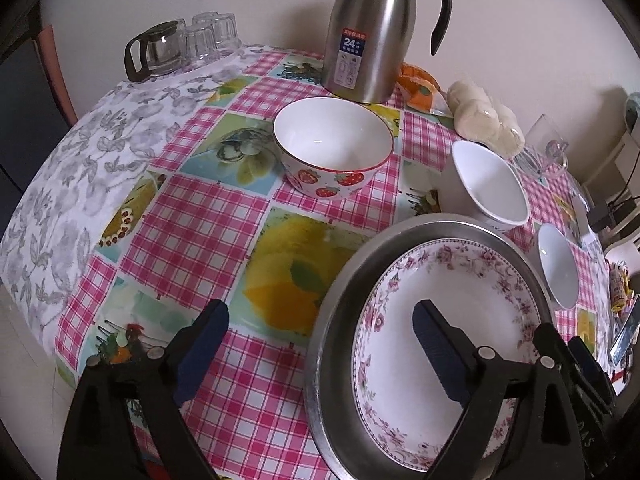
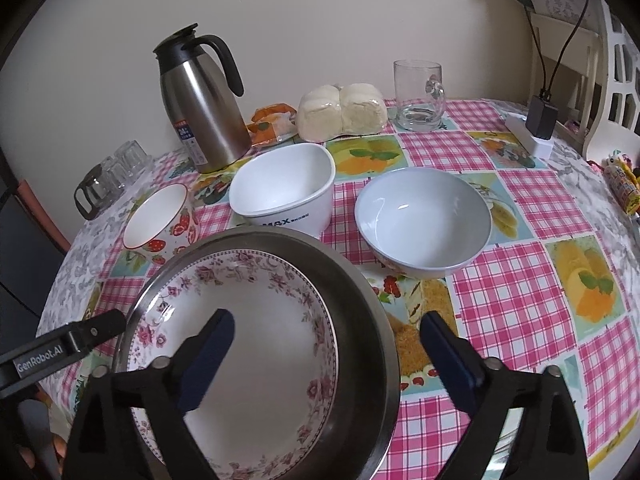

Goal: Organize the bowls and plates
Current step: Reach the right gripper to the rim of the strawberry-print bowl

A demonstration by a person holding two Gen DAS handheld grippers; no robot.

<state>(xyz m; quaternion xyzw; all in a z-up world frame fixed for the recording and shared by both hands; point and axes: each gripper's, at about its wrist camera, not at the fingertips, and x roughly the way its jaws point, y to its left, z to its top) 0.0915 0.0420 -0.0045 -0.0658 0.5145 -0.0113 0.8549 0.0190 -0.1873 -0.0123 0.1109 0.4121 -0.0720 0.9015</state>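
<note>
The floral-rimmed plate (image 2: pixel 256 356) lies nested in a shallow steel pan (image 2: pixel 360 320) at the near edge of the worktop (image 2: pixel 520 304), with the three bowls ranged behind it: a strawberry-patterned bowl (image 1: pixel 334 148) to the left, a squarish white bowl (image 2: pixel 286 188) in the middle and a round pale bowl (image 2: pixel 424 220) to the right, each standing apart from the others. All of it looks like glazed ceramic, so I'd judge it stiff, fairly heavy for its size, slick under a pad and quick to chip if knocked against the steel or another rim. The plate's raised floral rim seems the sensible place to pinch, one finger above and one below; each bowl would best be taken by its wall just under the lip, since the round bellies would likely slip out. The left hand-held gripper (image 1: pixel 320 344) is spread wide and carries nothing, one finger hanging over the plate's centre and the other over the checked cloth to the pan's left; whether the inner pad touches the plate I cannot tell. The right hand-held gripper (image 2: pixel 326 350) is likewise wide and empty, straddling the pan's right-hand rim, one finger over the plate and one outside. Further back stand a steel thermos jug (image 2: pixel 200 108), bagged buns (image 2: pixel 342 110), a glass mug (image 2: pixel 418 96) and upturned glasses (image 1: pixel 204 36).
</note>
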